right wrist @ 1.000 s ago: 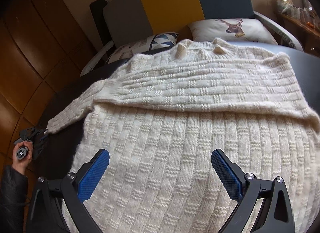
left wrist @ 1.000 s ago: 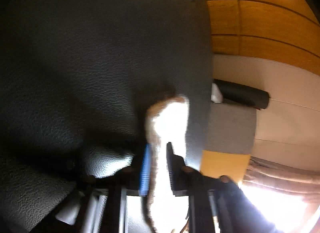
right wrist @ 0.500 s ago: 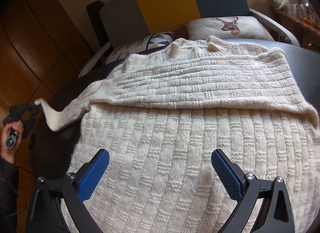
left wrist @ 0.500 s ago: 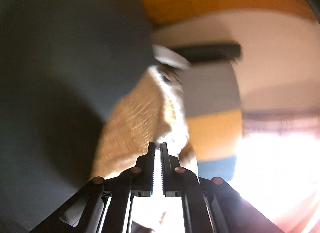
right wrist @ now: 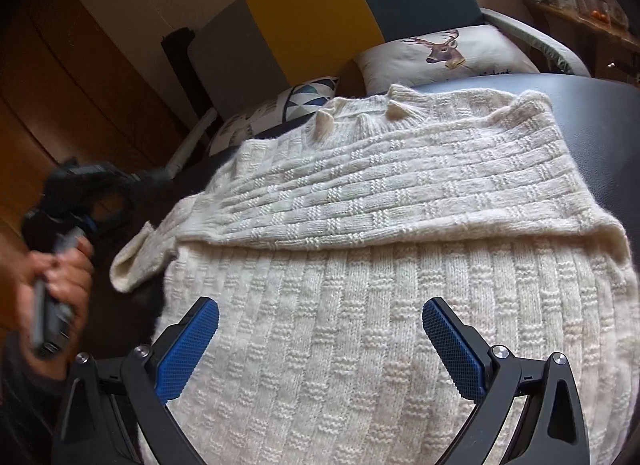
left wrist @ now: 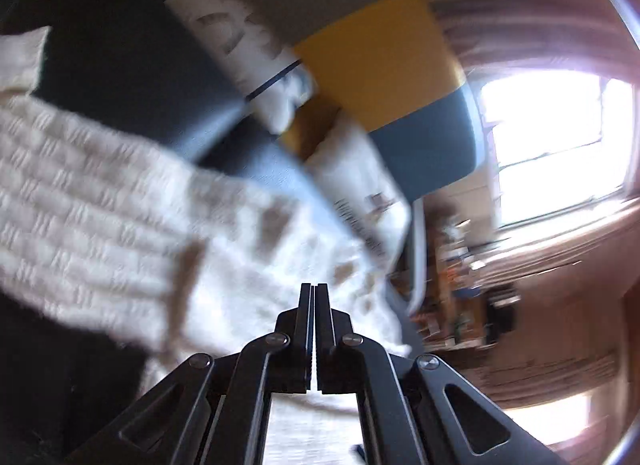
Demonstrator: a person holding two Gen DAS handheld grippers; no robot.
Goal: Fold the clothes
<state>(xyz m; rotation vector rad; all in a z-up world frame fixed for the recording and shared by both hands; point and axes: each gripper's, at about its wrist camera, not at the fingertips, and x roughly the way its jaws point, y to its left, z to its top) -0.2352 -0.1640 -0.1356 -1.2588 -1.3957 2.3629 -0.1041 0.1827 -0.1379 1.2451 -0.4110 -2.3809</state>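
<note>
The cream sweater (right wrist: 360,265) lies flat on the dark surface (right wrist: 600,125), collar toward twelve o'clock, one sleeve already laid across the chest; the other sleeve (right wrist: 140,261) trails off at nine o'clock, its cuff doubled back; the left gripper (left wrist: 312,329) looks clenched, though whether it pinches knit I cannot tell through the blur; the right gripper (right wrist: 320,341) hovers released over the hem at six o'clock. To fold the sleeve well, I judge it should travel low toward three o'clock and land flat across the chest, cuff uncurled; the right gripper could pin the body so nothing drags.
</note>
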